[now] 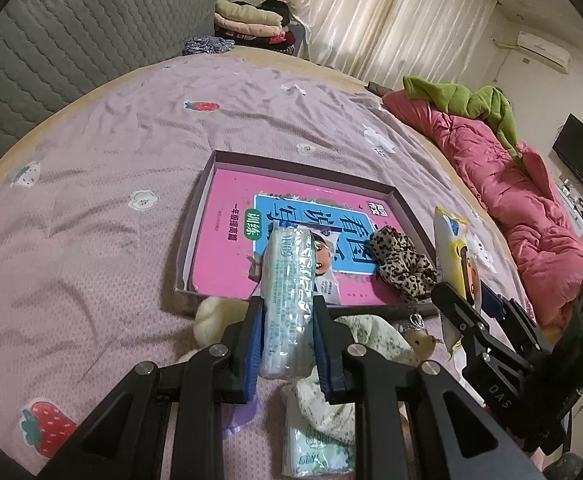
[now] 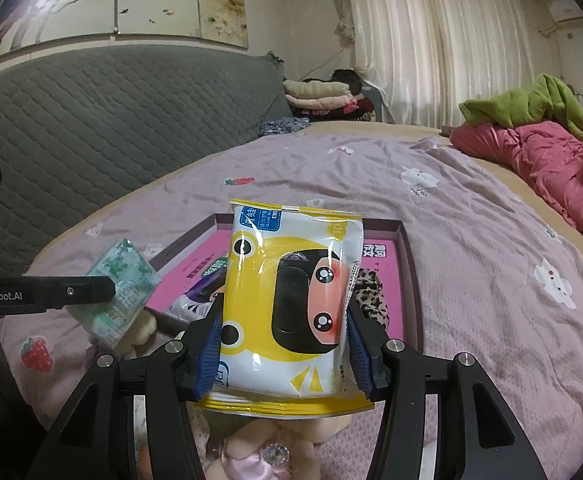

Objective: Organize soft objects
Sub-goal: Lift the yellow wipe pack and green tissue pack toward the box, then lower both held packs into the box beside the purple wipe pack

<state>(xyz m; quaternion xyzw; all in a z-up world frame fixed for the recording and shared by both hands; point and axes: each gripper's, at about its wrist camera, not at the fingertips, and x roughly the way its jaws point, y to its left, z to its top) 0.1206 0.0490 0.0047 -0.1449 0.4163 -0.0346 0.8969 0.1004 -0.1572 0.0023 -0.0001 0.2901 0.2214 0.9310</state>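
Note:
My left gripper [image 1: 287, 320] is shut on a green tissue pack [image 1: 289, 304], held above the near edge of a shallow box [image 1: 195, 216] lined with a pink book. The pack also shows in the right wrist view [image 2: 115, 292]. My right gripper [image 2: 285, 344] is shut on a yellow wet-wipes pack [image 2: 291, 300], held upright above the box [image 2: 409, 264]; it also shows in the left wrist view [image 1: 453, 248]. A leopard-print scrunchie [image 1: 401, 262] lies inside the box at its right side.
Below my grippers lie a second green tissue pack [image 1: 315, 448], a floral cloth [image 1: 371, 344], a cream plush [image 1: 211, 320] and a pink flower piece [image 2: 267, 452]. A pink quilt [image 1: 511, 200] with a green garment lies at the right. A grey headboard [image 1: 71, 40] stands at the back.

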